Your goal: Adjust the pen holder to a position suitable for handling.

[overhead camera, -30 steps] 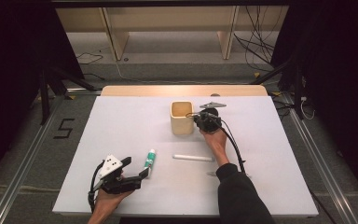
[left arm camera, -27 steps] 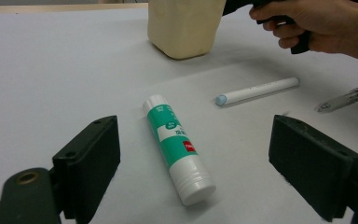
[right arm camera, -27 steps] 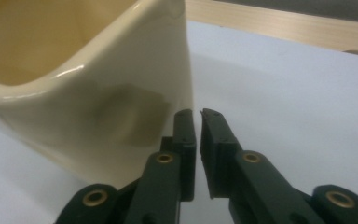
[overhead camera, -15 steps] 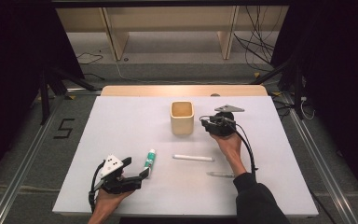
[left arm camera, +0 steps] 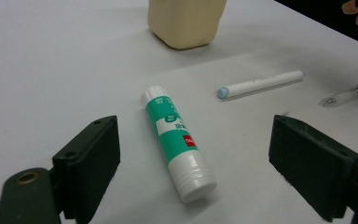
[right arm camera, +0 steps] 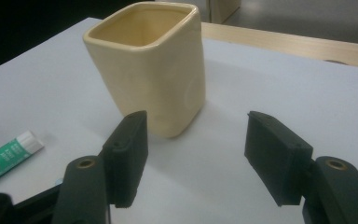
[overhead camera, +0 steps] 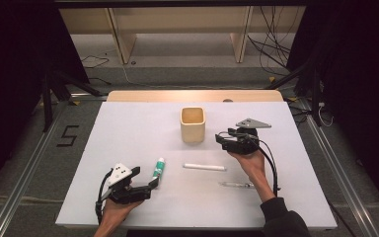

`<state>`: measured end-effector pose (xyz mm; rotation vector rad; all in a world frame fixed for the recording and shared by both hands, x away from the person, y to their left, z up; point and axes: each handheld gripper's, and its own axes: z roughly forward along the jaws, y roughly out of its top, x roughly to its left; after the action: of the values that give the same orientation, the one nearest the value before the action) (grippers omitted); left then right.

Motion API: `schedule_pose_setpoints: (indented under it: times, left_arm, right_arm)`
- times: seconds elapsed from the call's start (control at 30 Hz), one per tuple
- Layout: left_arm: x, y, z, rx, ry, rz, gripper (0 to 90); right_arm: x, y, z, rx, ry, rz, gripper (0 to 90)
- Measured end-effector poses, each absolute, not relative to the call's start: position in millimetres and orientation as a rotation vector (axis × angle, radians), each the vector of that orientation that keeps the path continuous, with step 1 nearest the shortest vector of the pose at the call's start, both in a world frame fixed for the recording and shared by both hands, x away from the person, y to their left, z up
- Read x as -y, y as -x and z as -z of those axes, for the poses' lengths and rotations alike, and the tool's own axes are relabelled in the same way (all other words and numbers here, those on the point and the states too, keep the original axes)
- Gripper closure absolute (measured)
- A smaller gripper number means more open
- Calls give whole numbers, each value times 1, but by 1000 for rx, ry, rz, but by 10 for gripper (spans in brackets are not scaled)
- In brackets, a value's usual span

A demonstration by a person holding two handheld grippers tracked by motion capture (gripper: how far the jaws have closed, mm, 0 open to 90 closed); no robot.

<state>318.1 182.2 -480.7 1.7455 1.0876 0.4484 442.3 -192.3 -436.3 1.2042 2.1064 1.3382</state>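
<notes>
Glue stick lies flat on the tabletop, right between the left gripper's wide-apart jaws, probably not touching either one.

Landmark: we take the cream square ceramic cup on the white table.
Right gripper: just right of the cup, apart from it.
Green-and-white glue stick: well nearer us, leftward.
Left gripper: just beside the stick.
White pen: directly nearer us.
</notes>
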Motion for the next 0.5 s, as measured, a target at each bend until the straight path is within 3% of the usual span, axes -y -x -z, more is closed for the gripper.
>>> schedule_pose_setpoints:
  times: [0.5]
  left_arm:
    - [-177,-322,482,-1109,-1756,-430,162]
  right_arm:
    - [200,-412,435,-2111,-1149,-1407,336]
